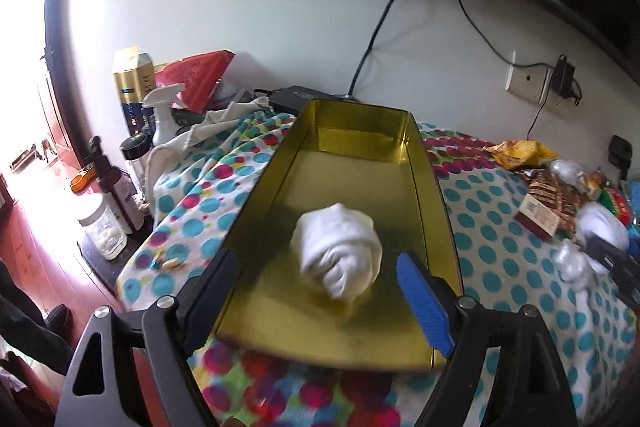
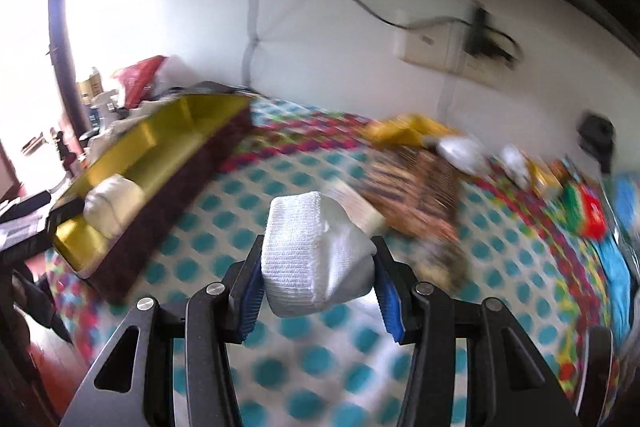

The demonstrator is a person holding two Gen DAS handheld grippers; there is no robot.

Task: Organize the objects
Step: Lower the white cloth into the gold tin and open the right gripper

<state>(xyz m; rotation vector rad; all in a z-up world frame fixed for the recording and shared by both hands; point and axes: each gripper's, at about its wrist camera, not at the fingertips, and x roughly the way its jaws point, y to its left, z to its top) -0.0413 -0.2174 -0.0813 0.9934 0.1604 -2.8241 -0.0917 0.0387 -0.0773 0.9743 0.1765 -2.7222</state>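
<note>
A long gold tin box (image 1: 434,195) lies on the dotted cloth, and one rolled white sock (image 1: 338,253) rests on its floor. My left gripper (image 1: 316,291) is open, its fingers astride the near end of the tin, not touching the sock. My right gripper (image 2: 318,283) is shut on a second rolled white sock (image 2: 310,259), held above the cloth to the right of the tin (image 2: 172,131). The first sock (image 2: 114,203) and the left gripper's finger show in the right wrist view. The right gripper with its sock (image 1: 604,231) shows at the right edge of the left wrist view.
Bottles, a spray bottle (image 1: 164,115), a jar (image 1: 102,227) and a red bag crowd the far left. Snack packets, a small brown box (image 1: 538,219) and wrapped items lie at the right. A wall with a socket (image 1: 528,79) and a TV stands behind.
</note>
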